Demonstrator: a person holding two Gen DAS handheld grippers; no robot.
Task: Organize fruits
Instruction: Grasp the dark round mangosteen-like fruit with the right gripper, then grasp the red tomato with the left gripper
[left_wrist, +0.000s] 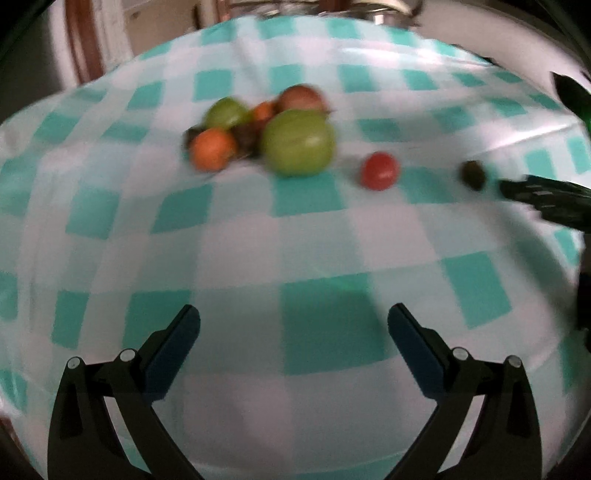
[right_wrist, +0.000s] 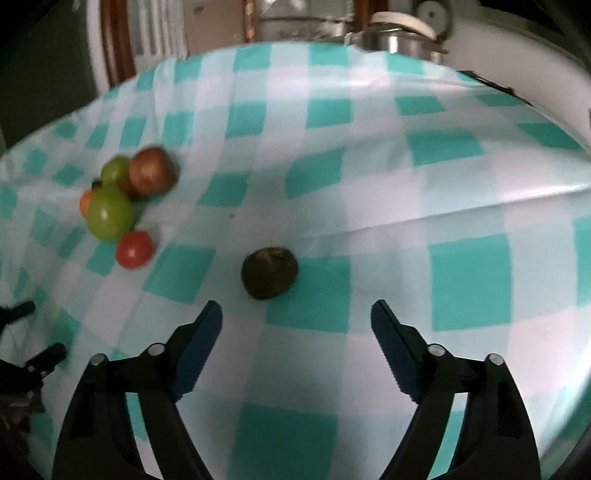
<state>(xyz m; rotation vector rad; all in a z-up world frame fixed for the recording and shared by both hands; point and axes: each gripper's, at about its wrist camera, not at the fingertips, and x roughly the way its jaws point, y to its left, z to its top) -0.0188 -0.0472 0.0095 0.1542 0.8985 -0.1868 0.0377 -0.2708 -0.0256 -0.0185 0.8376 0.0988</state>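
A heap of fruit lies on the checked cloth: a big green apple (left_wrist: 297, 142), a smaller green one (left_wrist: 226, 112), an orange (left_wrist: 213, 150), a reddish-brown fruit (left_wrist: 301, 98) and dark pieces between them. A red tomato (left_wrist: 379, 171) lies just right of the heap, and a dark brown fruit (left_wrist: 472, 175) lies further right. My left gripper (left_wrist: 293, 325) stands open over bare cloth, well short of the heap. My right gripper (right_wrist: 296, 317) is open too, with the dark brown fruit (right_wrist: 269, 273) just beyond its fingertips, touching neither. The heap (right_wrist: 110, 212) and tomato (right_wrist: 134, 249) sit to its left.
The teal-and-white checked tablecloth (left_wrist: 314, 258) covers the whole table. Metal pots (right_wrist: 399, 37) and wooden furniture stand beyond the far edge. The right gripper's finger (left_wrist: 543, 192) enters the left wrist view at the right edge; the left gripper's fingers (right_wrist: 44, 356) show at the right view's left edge.
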